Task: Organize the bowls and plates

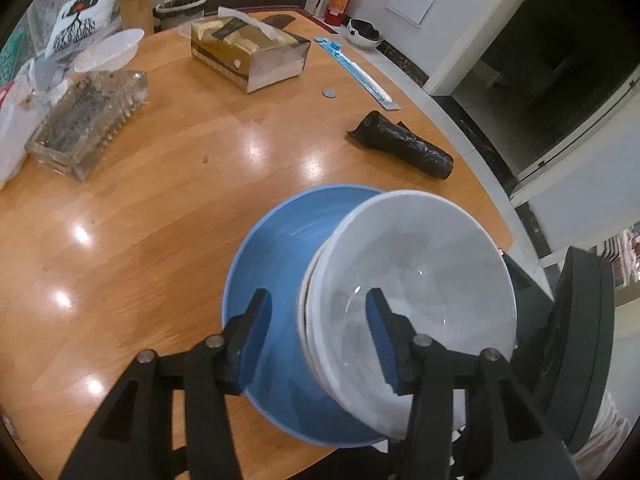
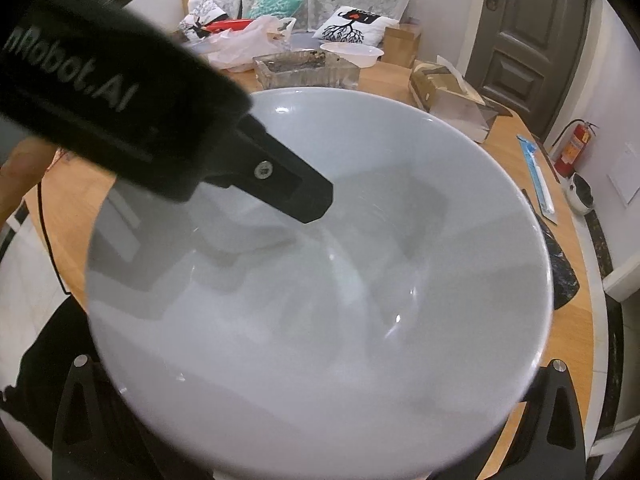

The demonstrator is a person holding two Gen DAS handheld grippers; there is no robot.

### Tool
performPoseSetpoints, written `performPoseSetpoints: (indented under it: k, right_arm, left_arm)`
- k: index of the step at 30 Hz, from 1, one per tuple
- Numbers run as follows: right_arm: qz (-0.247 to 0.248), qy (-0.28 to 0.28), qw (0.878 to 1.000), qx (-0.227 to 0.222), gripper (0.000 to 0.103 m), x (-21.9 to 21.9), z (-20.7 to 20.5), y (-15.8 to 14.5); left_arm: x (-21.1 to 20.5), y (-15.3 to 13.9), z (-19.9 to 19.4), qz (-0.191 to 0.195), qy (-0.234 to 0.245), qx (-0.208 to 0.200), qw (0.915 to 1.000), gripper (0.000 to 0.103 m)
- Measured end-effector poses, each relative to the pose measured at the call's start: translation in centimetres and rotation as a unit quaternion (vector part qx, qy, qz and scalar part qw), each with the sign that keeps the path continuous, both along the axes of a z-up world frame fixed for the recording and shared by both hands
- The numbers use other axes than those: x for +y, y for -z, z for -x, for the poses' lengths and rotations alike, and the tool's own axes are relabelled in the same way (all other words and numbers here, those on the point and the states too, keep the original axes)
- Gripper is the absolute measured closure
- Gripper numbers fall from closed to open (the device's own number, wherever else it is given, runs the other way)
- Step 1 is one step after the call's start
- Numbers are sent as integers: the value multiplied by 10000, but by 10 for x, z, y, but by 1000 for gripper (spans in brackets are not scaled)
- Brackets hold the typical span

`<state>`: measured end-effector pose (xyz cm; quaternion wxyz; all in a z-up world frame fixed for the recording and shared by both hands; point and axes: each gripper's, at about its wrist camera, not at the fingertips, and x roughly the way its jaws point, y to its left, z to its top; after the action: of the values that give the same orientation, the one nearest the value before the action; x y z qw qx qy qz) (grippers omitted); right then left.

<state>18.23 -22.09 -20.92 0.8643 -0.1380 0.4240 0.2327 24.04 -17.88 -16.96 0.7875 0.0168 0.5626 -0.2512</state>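
Note:
A blue plate (image 1: 280, 248) lies on the wooden table (image 1: 160, 208) near its front edge. On the plate's right side stands a stack of white bowls (image 1: 420, 280), tilted toward me; the top bowl (image 2: 320, 280) fills the right wrist view. My left gripper (image 1: 318, 294) is open and straddles the stack's near rim, one finger over the plate and one finger (image 2: 296, 192) inside the top bowl, neither pressing on the rim. The right gripper's body (image 1: 580, 340) is just right of the stack. Its linkage arms (image 2: 80, 400) show wide apart below the bowl, which hides its fingertips.
Farther back on the table are a tissue box (image 1: 248, 52), a glass tray (image 1: 88, 120), a clear plastic bowl (image 1: 112, 50), a black bag roll (image 1: 404, 144), a coin (image 1: 329, 93) and a blue packaged toothbrush (image 1: 356, 72). The table's curved edge runs close on the right.

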Motion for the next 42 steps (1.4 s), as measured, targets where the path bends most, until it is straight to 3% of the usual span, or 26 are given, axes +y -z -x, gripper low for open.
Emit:
performPoseSetpoints:
  k: [12, 16, 26, 36, 38, 42]
  right_arm:
    - [-144, 137, 9992, -342, 2, -10, 23, -25]
    - [-174, 175, 9982, -546, 3, -13, 29, -39]
    - [-402, 440, 9947, -843, 3, -24, 50, -62]
    - [-508, 662, 9902, -1116, 2, -30, 59, -83]
    - [-513, 682, 9895, -1169, 1, -30, 61, -88]
    - [-530, 751, 9868, -1330, 1, -30, 65, -101]
  left_arm:
    - [9, -29, 27, -155, -49, -445, 9989, 49]
    - [14, -43, 39, -199, -94, -706, 9973, 34]
    - [25, -68, 59, -422, -129, -1225, 9915, 14]
    - [34, -88, 69, -327, -123, -1555, 9872, 10]
    - [36, -92, 71, -291, -165, -1622, 9862, 1]
    - [42, -101, 78, -168, -267, -1820, 9828, 0]
